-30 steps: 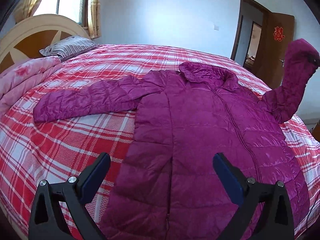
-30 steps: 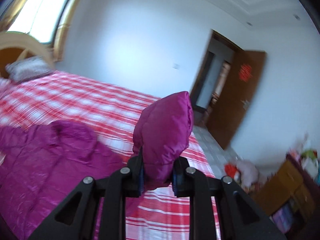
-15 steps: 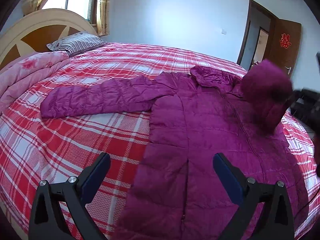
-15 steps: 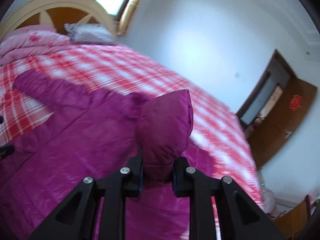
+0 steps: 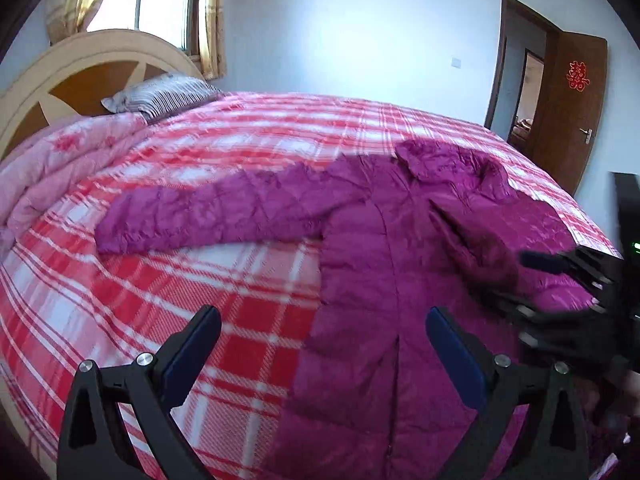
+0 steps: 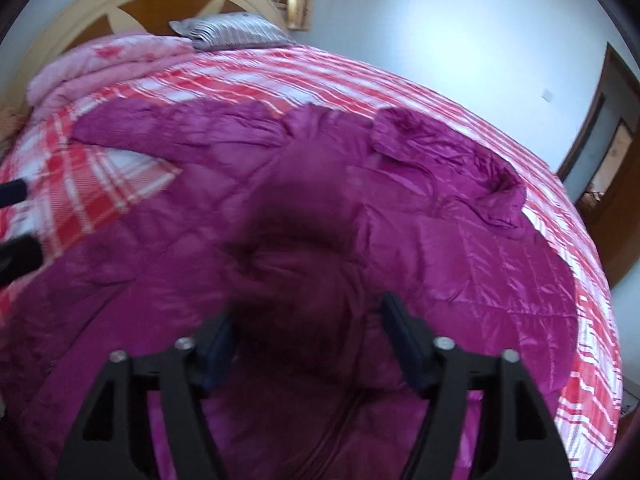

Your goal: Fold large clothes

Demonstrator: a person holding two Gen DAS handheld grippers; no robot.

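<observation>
One purple down jacket [image 5: 384, 264] lay front-up on the red-and-white plaid bedspread [image 5: 208, 280], collar [image 5: 448, 160] toward the far edge, hem toward both cameras. Places below are relative to the jacket.

Counts: one jacket, two sleeves, two grippers, one striped pillow [image 5: 160, 94], one pink floral quilt [image 5: 60, 160], one wooden headboard [image 5: 80, 76], one open brown door [image 5: 572, 104].

- Sleeve one [image 5: 216, 216] lay stretched flat on the bedspread, out from the jacket's shoulder toward the quilt side.
- Sleeve two [image 6: 304, 264] lay folded across the jacket's chest, cuff end near the right gripper.
- Left gripper [image 5: 322, 354]: jaws wide apart, nothing between them, hovering over the hem edge where jacket meets bedspread.
- Right gripper [image 6: 308, 336]: jaws had just been opening; the cuff sat between them, blurred, but the pads stood off it on both sides, so no squeeze. Seen from the left wrist camera it was a dark blur at the jacket's door-side edge.
- Pillow, quilt and headboard were beyond the stretched sleeve; door beyond the collar side.

Diff vs earlier frames: a second ago sleeve two was up in the air, pinched in the right gripper's narrow jaws, clear of the jacket body. Half a second ago it was over the chest, still pinched. Now it was down on the chest. Left jaws kept the same wide gap; the stretched sleeve had not shifted on the bedspread.
</observation>
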